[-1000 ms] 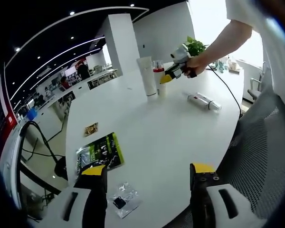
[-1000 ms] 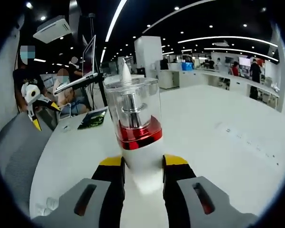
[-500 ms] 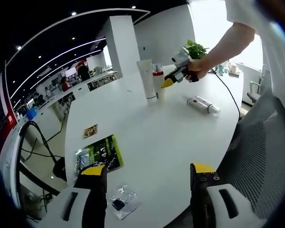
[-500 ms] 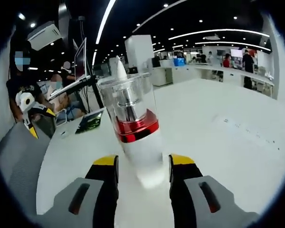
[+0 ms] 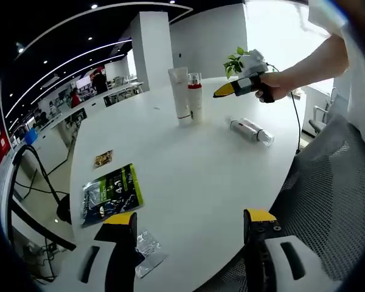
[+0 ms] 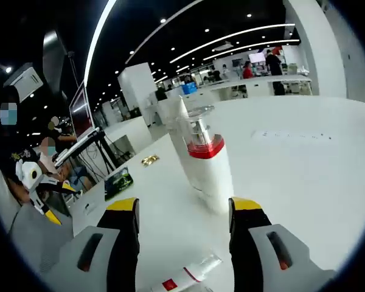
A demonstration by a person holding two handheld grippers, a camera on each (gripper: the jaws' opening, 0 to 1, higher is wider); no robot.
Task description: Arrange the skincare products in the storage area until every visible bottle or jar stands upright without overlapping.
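A white pump bottle (image 5: 195,100) with a red band and clear cap stands upright on the white table (image 5: 194,176), touching or very close to a tall white tube (image 5: 177,91). Another bottle (image 5: 249,129) lies on its side to their right. A hand holds my right gripper (image 5: 224,91) above that lying bottle. In the right gripper view the pump bottle (image 6: 204,161) stands free beyond my open right gripper (image 6: 184,207), with the tube (image 6: 173,112) behind it and the lying bottle (image 6: 182,278) just below the jaws. My left gripper (image 5: 188,219) hangs open over the table's near edge.
A green packet (image 5: 111,191), a small card (image 5: 102,159) and a clear plastic bag (image 5: 145,246) lie near the left gripper. A potted plant (image 5: 234,59) stands at the far side of the table. A mesh chair (image 5: 328,213) is at the right. A monitor (image 6: 82,109) stands beyond the table.
My right gripper has opened off the pump bottle and drawn back, leaving it upright beside the tube. The left gripper's view has shifted a little; its jaws stay open.
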